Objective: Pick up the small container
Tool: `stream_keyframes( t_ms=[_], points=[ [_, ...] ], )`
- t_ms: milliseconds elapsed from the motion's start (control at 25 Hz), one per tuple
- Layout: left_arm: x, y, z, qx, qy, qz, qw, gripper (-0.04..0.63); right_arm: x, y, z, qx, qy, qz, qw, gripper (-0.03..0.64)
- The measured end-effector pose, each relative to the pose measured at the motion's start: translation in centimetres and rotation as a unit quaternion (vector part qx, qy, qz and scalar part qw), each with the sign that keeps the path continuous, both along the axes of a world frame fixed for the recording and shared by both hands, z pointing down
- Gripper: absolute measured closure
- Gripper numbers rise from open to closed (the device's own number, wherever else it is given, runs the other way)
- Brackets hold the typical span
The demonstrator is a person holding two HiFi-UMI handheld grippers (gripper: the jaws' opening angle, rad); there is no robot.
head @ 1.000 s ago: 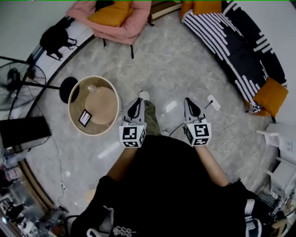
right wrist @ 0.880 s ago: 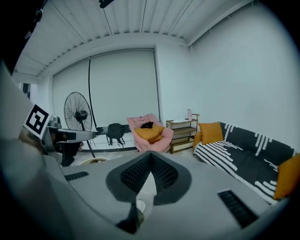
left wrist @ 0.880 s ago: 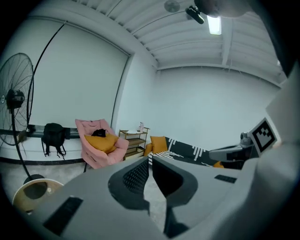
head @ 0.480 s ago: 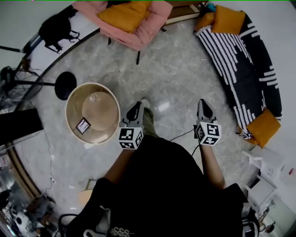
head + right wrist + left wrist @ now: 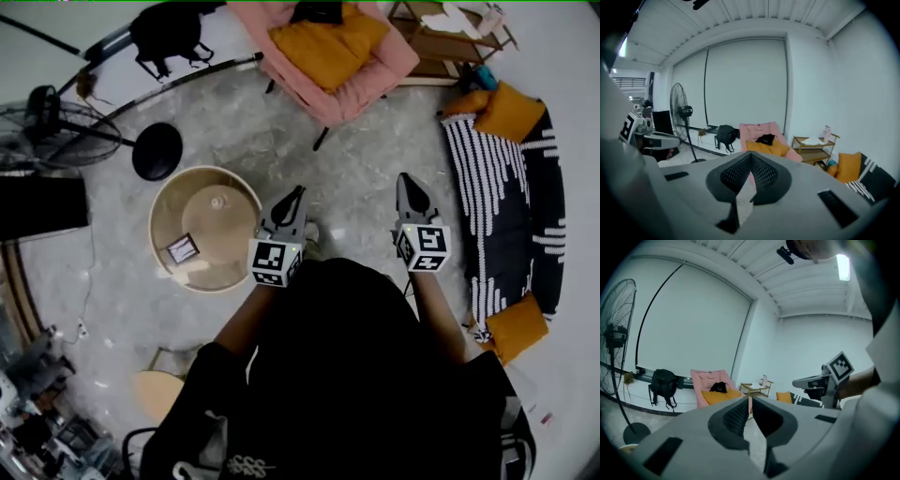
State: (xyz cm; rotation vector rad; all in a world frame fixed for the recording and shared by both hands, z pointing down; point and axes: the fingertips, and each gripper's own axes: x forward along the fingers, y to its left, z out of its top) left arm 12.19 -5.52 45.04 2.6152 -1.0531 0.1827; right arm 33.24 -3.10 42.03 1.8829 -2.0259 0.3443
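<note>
So far, none of the pick-up is done. At the far left a fan (image 5: 42, 117) and its black round base (image 5: 157, 150) stand on the floor, clear of any reach. Just right of them is the round counter (image 5: 164, 234). The small container (image 5: 218, 200), a pale thing too small to make out further, stands near its middle, untouched. A dark-edged card (image 5: 181, 248) lies apart from it, toward the near rim.

The left hand-held gripper (image 5: 295, 194) hovers just beside the counter's right rim. It points away from the person rather than at the container, and its jaws are pressed together with nothing between them. The right hand-held gripper (image 5: 405, 180) is well apart to the right, its jaws likewise closed and empty.

What remains, as I judge it, is the whole job: turn toward the counter, part the jaws, close on the container and lift. The card is the only neighbour to avoid. A pink chair (image 5: 375, 70), a wooden shelf (image 5: 441, 42) and a striped sofa (image 5: 506, 178) stand farther off and block nothing.
</note>
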Motion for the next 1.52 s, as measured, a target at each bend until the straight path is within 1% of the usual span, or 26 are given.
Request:
stream_keyframes(
  t_ms=[80,120,200,240,360,440,520,600,680,800,880,960,1120,1200,1280,1320,1360,1400,1440,1480,1520],
  points=[
    [-2.6,-2.4,-0.2,0.004,-0.005,-0.030,0.9995,0.555,-3.1,-4.2,-1.0,0.013,0.002,-0.041,0.999,0.595],
    [-4.0,-3.3,-0.1,0.000,-0.007,-0.050,0.9987,0.555,-4.6,-5.8,-1.5,0.019,0.001,-0.060,0.998,0.595],
    [-6.5,-4.1,0.1,-0.006,-0.007,-0.091,0.9958,0.555,-7.0,-8.1,-2.1,0.027,-0.002,-0.096,0.995,0.595],
    [-7.4,-4.1,-0.2,-0.002,-0.005,-0.104,0.9946,0.555,-7.9,-8.8,-2.0,0.028,-0.002,-0.113,0.993,0.595],
    [-9.0,-3.2,-1.7,0.023,0.007,-0.112,0.9935,0.555,-10.4,-11.4,-0.9,0.021,-0.001,-0.159,0.987,0.595],
    [-10.7,-2.5,-1.5,0.019,0.010,-0.130,0.9913,0.555,-11.8,-14.1,-0.7,0.023,0.000,-0.183,0.983,0.595],
    [-12.7,-2.0,-0.2,0.003,-0.001,-0.169,0.9856,0.555,-13.0,-17.0,-1.2,0.036,-0.002,-0.204,0.978,0.595],
    [-14.6,-2.1,1.3,-0.015,-0.010,-0.226,0.9739,0.555,-14.1,-20.1,-1.6,0.051,-0.012,-0.231,0.971,0.595],
    [-16.0,-2.6,2.7,-0.028,-0.016,-0.287,0.9573,0.555,-15.2,-23.0,-1.4,0.056,-0.027,-0.263,0.963,0.595],
    [-17.3,-3.7,4.3,-0.040,-0.037,-0.362,0.9304,0.555,-17.2,-25.7,0.0,0.037,-0.037,-0.324,0.944,0.595],
    [-17.4,-4.5,4.6,-0.042,-0.041,-0.405,0.9123,0.555,-18.7,-26.7,0.5,0.024,-0.040,-0.373,0.927,0.595],
    [-17.3,-5.6,5.0,-0.046,-0.043,-0.440,0.8957,0.555,-20.0,-27.7,0.8,0.016,-0.041,-0.420,0.907,0.595],
    [-16.5,-7.3,6.1,-0.060,-0.059,-0.491,0.8672,0.555,-21.1,-29.3,2.1,-0.002,-0.043,-0.488,0.872,0.595],
    [-16.3,-7.4,6.3,-0.066,-0.059,-0.521,0.8488,0.555,-21.7,-29.9,2.7,-0.013,-0.041,-0.523,0.852,0.595],
    [-16.5,-6.8,6.8,-0.076,-0.049,-0.559,0.8241,0.555,-22.5,-30.1,3.4,-0.020,-0.037,-0.558,0.829,0.595],
    [-16.8,-6.4,6.9,-0.079,-0.041,-0.581,0.8093,0.555,-22.9,-30.1,3.7,-0.022,-0.035,-0.574,0.818,0.595],
    [-17.3,-5.9,7.0,-0.081,-0.030,-0.605,0.7919,0.555,-23.4,-30.1,3.9,-0.024,-0.033,-0.586,0.809,0.595],
    [-18.0,-5.4,7.1,-0.081,-0.016,-0.629,0.7731,0.555,-23.9,-30.3,4.0,-0.026,-0.033,-0.595,0.803,0.595],
    [-18.7,-5.0,7.4,-0.082,-0.006,-0.650,0.7559,0.555,-24.4,-30.5,4.1,-0.029,-0.035,-0.600,0.799,0.595],
    [-19.2,-4.5,7.7,-0.085,-0.001,-0.664,0.7428,0.555,-24.7,-30.8,4.3,-0.033,-0.036,-0.602,0.797,0.595],
    [-19.5,-4.2,8.2,-0.089,-0.002,-0.673,0.7342,0.555,-24.9,-31.1,4.5,-0.039,-0.037,-0.603,0.796,0.595]
  ],
)
